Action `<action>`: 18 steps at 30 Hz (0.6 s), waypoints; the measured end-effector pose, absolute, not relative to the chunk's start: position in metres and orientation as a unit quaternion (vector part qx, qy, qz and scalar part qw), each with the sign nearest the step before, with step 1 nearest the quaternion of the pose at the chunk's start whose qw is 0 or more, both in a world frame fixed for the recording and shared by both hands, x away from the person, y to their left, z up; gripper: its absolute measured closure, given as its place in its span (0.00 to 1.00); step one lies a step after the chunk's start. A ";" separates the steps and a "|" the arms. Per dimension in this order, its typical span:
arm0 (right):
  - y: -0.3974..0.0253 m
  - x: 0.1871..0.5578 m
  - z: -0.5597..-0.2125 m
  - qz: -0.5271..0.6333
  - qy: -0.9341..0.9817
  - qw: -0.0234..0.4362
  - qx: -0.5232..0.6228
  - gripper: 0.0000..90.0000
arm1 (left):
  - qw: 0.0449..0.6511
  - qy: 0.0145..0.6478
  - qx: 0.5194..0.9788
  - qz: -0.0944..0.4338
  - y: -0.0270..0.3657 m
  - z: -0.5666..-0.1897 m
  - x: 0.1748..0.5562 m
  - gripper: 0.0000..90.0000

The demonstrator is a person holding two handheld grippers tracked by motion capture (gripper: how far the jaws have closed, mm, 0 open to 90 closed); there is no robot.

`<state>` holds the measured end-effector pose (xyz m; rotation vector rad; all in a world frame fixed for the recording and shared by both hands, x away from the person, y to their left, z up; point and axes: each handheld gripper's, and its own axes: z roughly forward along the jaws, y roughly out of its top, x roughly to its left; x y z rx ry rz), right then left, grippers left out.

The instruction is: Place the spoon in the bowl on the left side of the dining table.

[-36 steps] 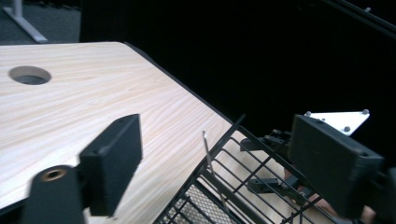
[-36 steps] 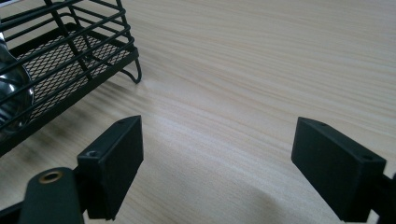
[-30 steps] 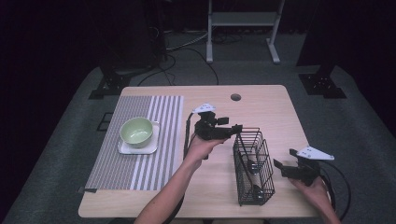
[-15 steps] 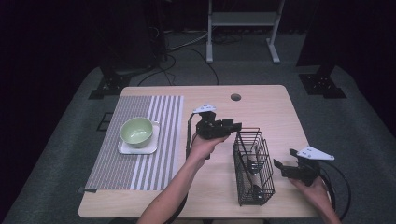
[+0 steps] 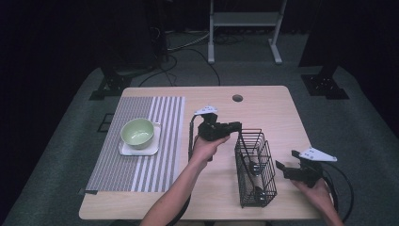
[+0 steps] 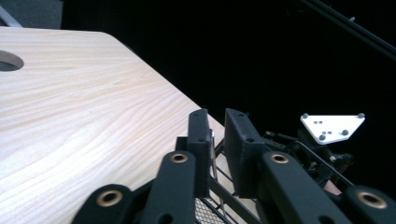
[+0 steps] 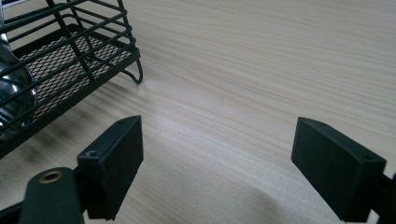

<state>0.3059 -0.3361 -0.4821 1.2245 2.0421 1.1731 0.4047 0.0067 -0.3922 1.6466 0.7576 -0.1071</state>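
Observation:
A black wire basket (image 5: 254, 165) stands on the wooden table (image 5: 268, 108), right of centre. Shiny metal utensils (image 5: 253, 167) lie inside it, one showing as a rounded steel piece (image 7: 13, 95) in the right gripper view. My left gripper (image 5: 236, 126) reaches the basket's far top rim from the left. Its jaws are pressed onto a thin wire (image 6: 212, 142) of that rim, so the left gripper (image 6: 217, 116) is shut on the basket. My right gripper (image 5: 287, 160) rests low to the right of the basket, apart from it. The right gripper (image 7: 217, 135) stands wide open over bare wood.
A pale green bowl (image 5: 137, 131) sits on a white square plate (image 5: 126, 149) on a grey striped placemat (image 5: 162, 141) at the left. A round cable hole (image 5: 237, 98) is near the far edge. The other gripper's white plate (image 6: 332, 126) shows beyond the left jaws.

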 end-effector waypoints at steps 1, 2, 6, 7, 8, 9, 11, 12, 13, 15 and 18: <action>-0.336 0.306 -0.482 0.429 0.747 0.241 0.448 0.17 | 0.617 0.329 0.714 -0.048 0.007 -0.392 0.405 0.91; -0.336 0.306 -0.482 0.429 0.747 0.241 0.447 0.17 | 0.617 0.329 0.713 -0.050 0.007 -0.392 0.405 0.94; -0.336 0.306 -0.482 0.429 0.747 0.242 0.447 0.18 | 0.622 0.328 0.709 -0.055 0.007 -0.393 0.404 0.98; -0.336 0.306 -0.482 0.429 0.747 0.241 0.447 0.17 | 0.623 0.328 0.708 -0.056 0.008 -0.393 0.404 0.99; -0.336 0.306 -0.482 0.429 0.747 0.241 0.447 0.17 | 0.624 0.329 0.706 -0.058 0.008 -0.393 0.404 0.99; -0.336 0.306 -0.482 0.429 0.747 0.241 0.447 0.17 | 0.626 0.330 0.704 -0.061 0.008 -0.393 0.404 0.99; -0.336 0.306 -0.482 0.430 0.746 0.241 0.447 0.17 | 0.629 0.330 0.701 -0.064 0.008 -0.393 0.404 0.99; -0.336 0.306 -0.482 0.430 0.746 0.241 0.447 0.17 | 0.632 0.330 0.698 -0.068 0.007 -0.394 0.403 0.99; -0.336 0.306 -0.482 0.429 0.747 0.241 0.447 0.17 | 0.633 0.331 0.697 -0.070 0.007 -0.394 0.403 0.99; -0.336 0.306 -0.482 0.430 0.747 0.241 0.447 0.17 | 0.635 0.331 0.694 -0.072 0.007 -0.393 0.402 0.99; -0.336 0.306 -0.482 0.430 0.746 0.241 0.448 0.18 | 0.639 0.331 0.691 -0.075 0.008 -0.392 0.402 0.99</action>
